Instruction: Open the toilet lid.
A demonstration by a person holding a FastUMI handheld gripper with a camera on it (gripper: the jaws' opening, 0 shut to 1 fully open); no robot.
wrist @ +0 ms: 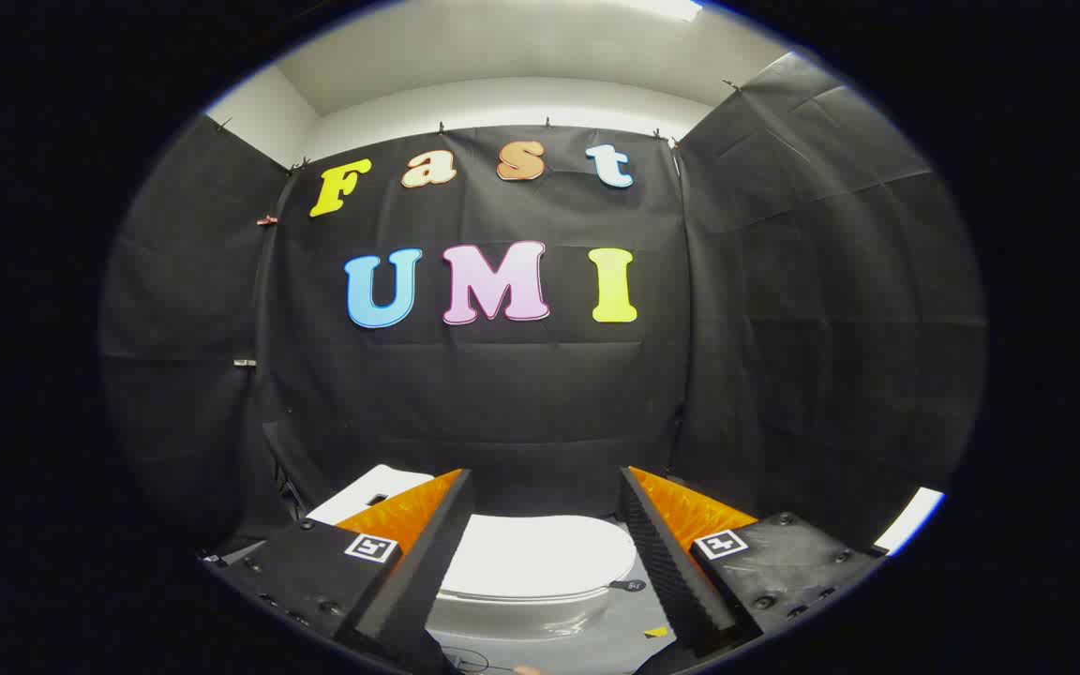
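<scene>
Entry: you are holding the gripper (545, 539) level toward the booth's back wall, with its fingers standing wide apart and gripping nothing. Starting at the lower left of the frame, a white tank top (367, 495) is peeking out just behind the left finger (413, 562). Moving to the lower centre, the toilet lid (540, 555) is lying closed and flat, white, sitting in the gap between the two fingers and somewhat beyond their tips; neither finger is touching it. Below the lid, the pale bowl (512, 619) is showing. Just right of the lid, a small dark tag (630, 585) is lying close to the right finger (667, 562), and a small yellow scrap (656, 632) is resting on the grey floor (615, 637) beneath it. At the lower right, a white strip (910, 517) is showing past the black cloth.
</scene>
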